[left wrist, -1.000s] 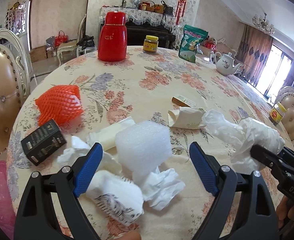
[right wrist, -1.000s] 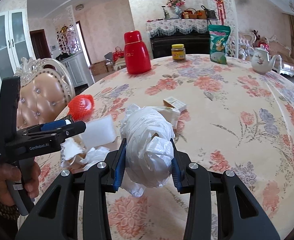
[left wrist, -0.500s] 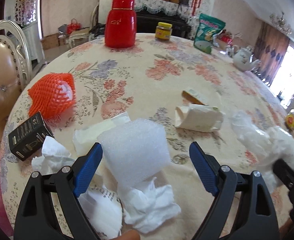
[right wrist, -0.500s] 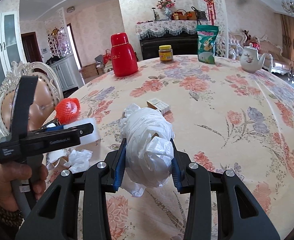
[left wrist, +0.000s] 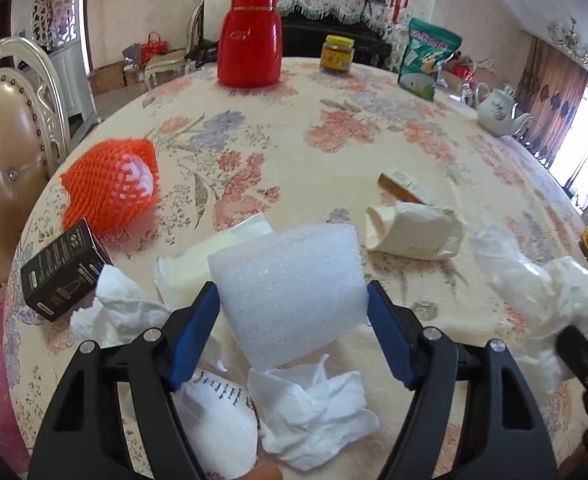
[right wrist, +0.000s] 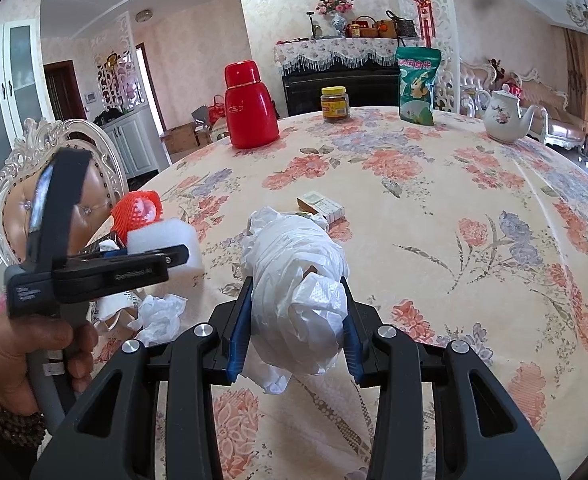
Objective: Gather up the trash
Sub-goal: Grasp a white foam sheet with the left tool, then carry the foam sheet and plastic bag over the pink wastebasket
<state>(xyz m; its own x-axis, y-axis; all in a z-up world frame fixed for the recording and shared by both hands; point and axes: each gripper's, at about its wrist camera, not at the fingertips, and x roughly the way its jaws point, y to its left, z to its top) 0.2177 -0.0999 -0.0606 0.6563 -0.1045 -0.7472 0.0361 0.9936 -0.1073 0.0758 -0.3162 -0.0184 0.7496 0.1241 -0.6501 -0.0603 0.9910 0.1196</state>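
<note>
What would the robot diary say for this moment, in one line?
task: collect trash | left hand-held gripper: shut on white foam block | right hand-held gripper: shut on crumpled plastic bag | left on table: crumpled tissue

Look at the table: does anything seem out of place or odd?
Yes. Near the edge, litter lies scattered: crumpled tissues, an orange foam net, a black box and a crushed paper cup. The far items stand upright.

A white foam block (left wrist: 289, 292) sits low centre between blue jaws; a crumpled white plastic bag (right wrist: 298, 292) likewise clamped.
</note>
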